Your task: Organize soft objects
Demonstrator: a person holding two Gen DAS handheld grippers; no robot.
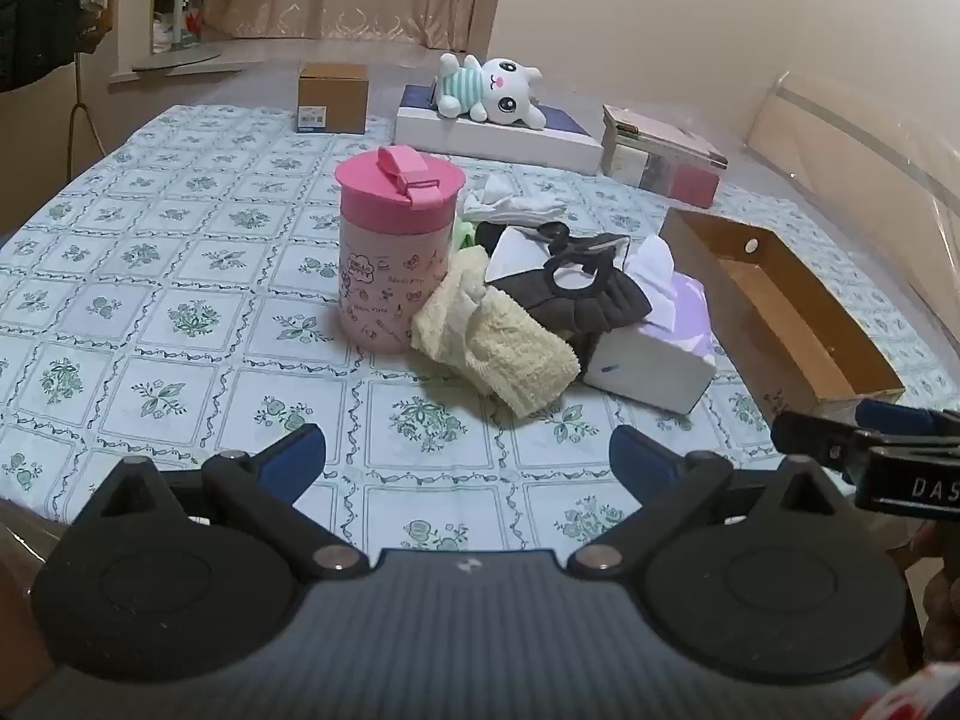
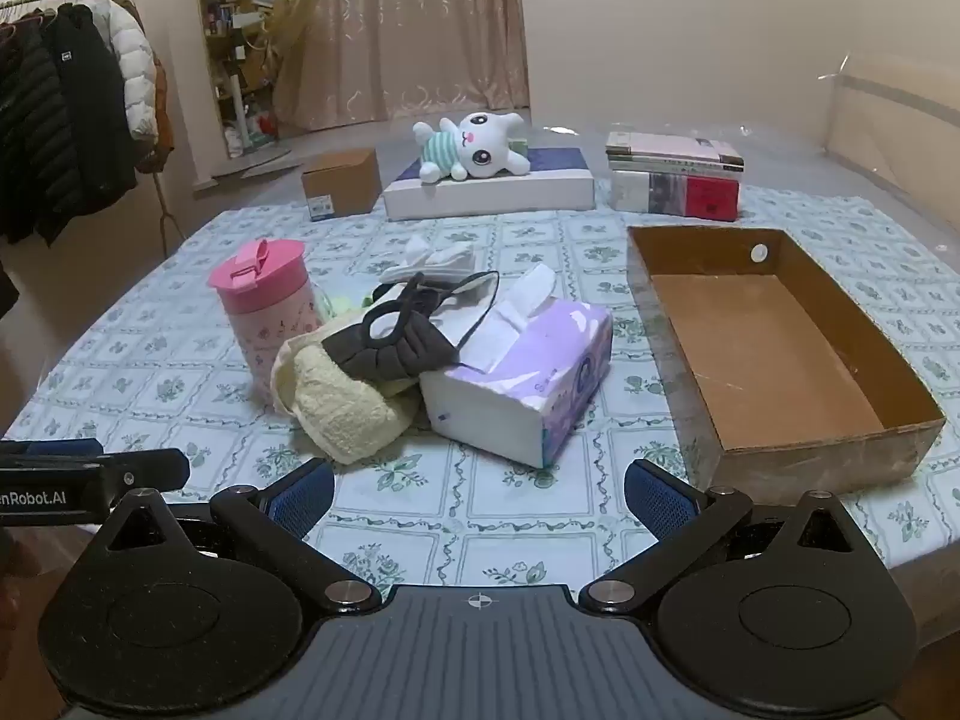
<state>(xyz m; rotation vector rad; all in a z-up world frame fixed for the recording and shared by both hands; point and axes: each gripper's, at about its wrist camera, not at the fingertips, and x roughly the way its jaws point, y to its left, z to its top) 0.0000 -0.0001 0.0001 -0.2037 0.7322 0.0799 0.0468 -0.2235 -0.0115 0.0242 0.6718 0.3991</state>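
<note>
**Pastels on a green-flowered cloth**

The tablecloth (image 2: pixel 180 360) is pale with a grid of green flower squares. The cup (image 2: pixel 267 315) is light pink with small drawings and a deeper pink lid. The towel (image 2: pixel 342 414) is pale yellow, the cloth (image 2: pixel 396 348) on it dark grey. The tissue pack (image 2: pixel 528 384) is lilac and white. The open box (image 2: pixel 774 360) is brown. The plush toy (image 2: pixel 474 147) is white with a mint-striped shirt.

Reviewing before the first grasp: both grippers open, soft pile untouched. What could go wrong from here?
1. The dark mask drapes over both the yellow towel and the tissue pack; pulling either may drag the others.
2. The pink cup stands against the pile and could tip.
3. Mask loops may snag a gripper finger.
</note>
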